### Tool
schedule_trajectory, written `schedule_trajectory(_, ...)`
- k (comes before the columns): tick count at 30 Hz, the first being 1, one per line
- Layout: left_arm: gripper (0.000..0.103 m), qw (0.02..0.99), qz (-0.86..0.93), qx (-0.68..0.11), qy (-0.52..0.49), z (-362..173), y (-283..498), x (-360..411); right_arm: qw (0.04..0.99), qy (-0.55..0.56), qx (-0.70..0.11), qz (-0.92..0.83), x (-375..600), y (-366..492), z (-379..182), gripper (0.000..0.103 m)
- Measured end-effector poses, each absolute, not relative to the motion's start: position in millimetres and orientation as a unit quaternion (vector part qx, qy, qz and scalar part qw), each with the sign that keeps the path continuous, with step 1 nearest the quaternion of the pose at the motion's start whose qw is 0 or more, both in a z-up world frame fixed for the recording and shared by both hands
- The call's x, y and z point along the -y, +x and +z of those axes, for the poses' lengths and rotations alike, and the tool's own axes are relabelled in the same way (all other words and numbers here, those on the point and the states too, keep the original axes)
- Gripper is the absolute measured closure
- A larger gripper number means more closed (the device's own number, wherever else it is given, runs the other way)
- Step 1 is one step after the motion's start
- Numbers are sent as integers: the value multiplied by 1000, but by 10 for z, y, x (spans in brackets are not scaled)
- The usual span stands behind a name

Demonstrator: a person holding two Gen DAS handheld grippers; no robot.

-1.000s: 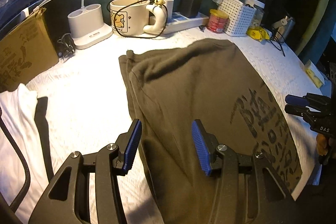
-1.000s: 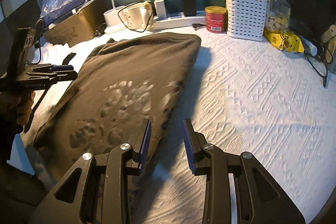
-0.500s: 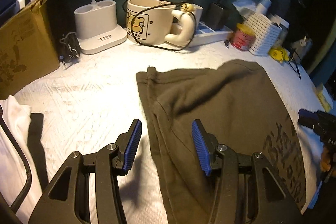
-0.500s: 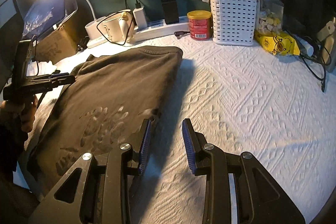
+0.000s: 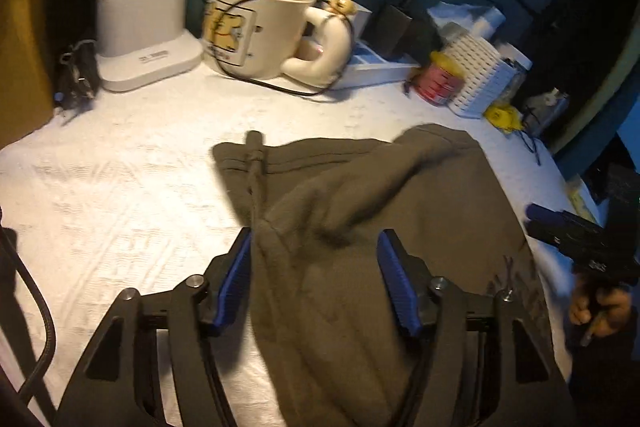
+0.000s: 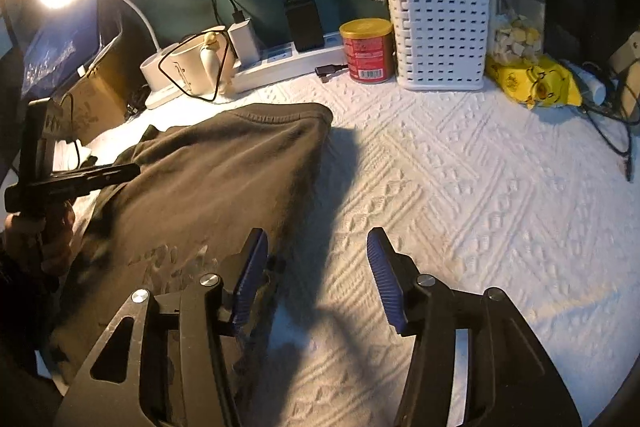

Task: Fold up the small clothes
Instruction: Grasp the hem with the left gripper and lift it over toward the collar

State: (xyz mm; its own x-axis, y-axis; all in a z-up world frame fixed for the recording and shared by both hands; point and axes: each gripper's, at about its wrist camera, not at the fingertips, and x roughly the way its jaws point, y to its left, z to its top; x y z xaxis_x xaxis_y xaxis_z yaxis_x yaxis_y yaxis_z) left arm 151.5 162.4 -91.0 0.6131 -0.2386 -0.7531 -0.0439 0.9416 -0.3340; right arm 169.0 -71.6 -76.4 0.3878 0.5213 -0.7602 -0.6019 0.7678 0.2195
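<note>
The left tool (image 5: 314, 277) has its blue pads spread wide, straddling the near left edge of the shirt (image 5: 384, 227); cloth lies between and under them, but nothing is pinched. The right tool (image 6: 316, 275) is spread too, its left pad over the shirt's right edge, its right pad over bare white cover (image 6: 460, 187).

The shirt is a dark olive knit, already folded lengthwise, lying flat on the textured cover of the counter with a faded print toward the near end. It looks soft, limp and light, several layers thick: it should drape and sag wherever it is not held, and the layers may slide apart if only the top one is caught. The cover's raised weave will probably grip it a little, so dragging could bunch it.

A thick seam ridge (image 5: 256, 163) runs up the left side toward the far hem; that doubled edge looks like the firmest place to bite. Taking both near corners through all layers seems the safest hold for carrying the near end over.

Beyond the far hem stand a mug (image 5: 256, 31), a lamp base (image 5: 148, 35), a red tin (image 6: 366, 49) and a white basket (image 6: 440, 35), close enough for a flung fold to reach.
</note>
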Motion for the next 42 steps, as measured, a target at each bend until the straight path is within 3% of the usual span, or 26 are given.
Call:
schedule_trajectory(6, 35, 889, -65, -449, -68, -916, 1539, -1253, 825, -31, -445, 348, 612, 1778, -842, 48)
schedule_trajectory(12, 35, 890, -83, -446, -43, -939, 1557, -1103, 813, -27, -451, 367, 424, 1845, -948, 48)
schedule_trajectory(14, 38, 891, -95, -442, -36, -946, 1555, -1035, 815, -32, -444, 370, 357, 1863, -962, 48)
schedule_trajectory(16, 47, 892, -113, -437, -33, -947, 1564, -949, 819, -33, -438, 369, 314, 1888, -971, 48)
schedule_trajectory(22, 56, 891, -130, -433, -31, -952, 1602, -857, 818, -41, -436, 372, 194, 1921, -965, 46)
schedule_trajectory(29, 59, 892, -129, -431, -40, -956, 1596, -884, 818, -58, -433, 374, 69, 1915, -970, 46)
schedule_trajectory(33, 72, 892, -131, -430, -42, -955, 1591, -886, 814, -56, -433, 383, 42, 1912, -975, 46)
schedule_trajectory(38, 76, 894, -132, -428, -29, -945, 1575, -822, 795, -76, -429, 421, -133, 1811, -983, 46)
schedule_trajectory(39, 77, 895, -131, -426, -27, -936, 1568, -806, 793, -81, -427, 427, -169, 1791, -979, 51)
schedule_trajectory(40, 78, 896, -131, -423, -25, -929, 1560, -795, 792, -85, -425, 430, -198, 1774, -978, 70)
schedule_trajectory(42, 79, 899, -133, -416, -21, -915, 1539, -768, 796, -91, -420, 425, -219, 1760, -967, 81)
